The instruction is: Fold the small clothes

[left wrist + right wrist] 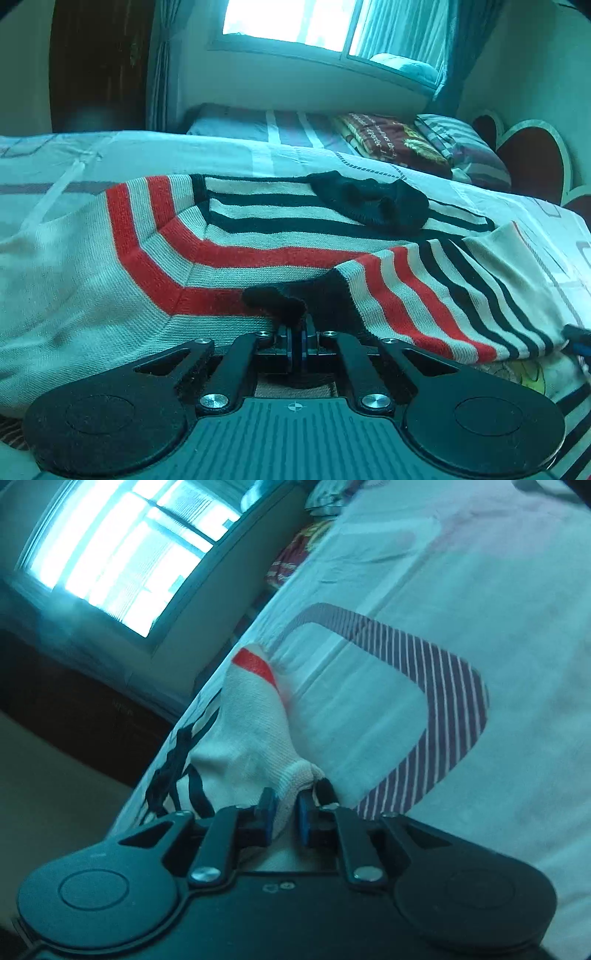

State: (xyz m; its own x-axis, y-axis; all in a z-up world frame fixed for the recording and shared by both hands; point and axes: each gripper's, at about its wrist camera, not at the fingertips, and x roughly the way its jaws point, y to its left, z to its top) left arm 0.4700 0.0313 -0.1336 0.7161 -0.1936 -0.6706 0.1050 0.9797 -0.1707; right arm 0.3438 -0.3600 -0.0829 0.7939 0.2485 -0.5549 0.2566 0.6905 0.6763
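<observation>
A small knit sweater (pixel 122 240), cream with red and black stripes and black cuffs, lies spread on the bed. My left gripper (pixel 297 332) is shut on its black cuff (pixel 280 301) at the near edge. One sleeve (pixel 443 295) is folded across the body toward the right. Another black cuff (pixel 373 205) lies further back. In the right wrist view my right gripper (pixel 287 808) is shut on a bunched cream edge of the sweater (pixel 255 716), lifted off the sheet; a red stripe (pixel 255 662) shows at its far end.
The bed sheet (pixel 424 738) is pale with striped rounded shapes. Folded blankets and pillows (pixel 399 142) lie at the far end of the bed under a window (pixel 291 22). A heart-shaped headboard (pixel 532 158) stands at the right. A dark wardrobe (pixel 96 62) is back left.
</observation>
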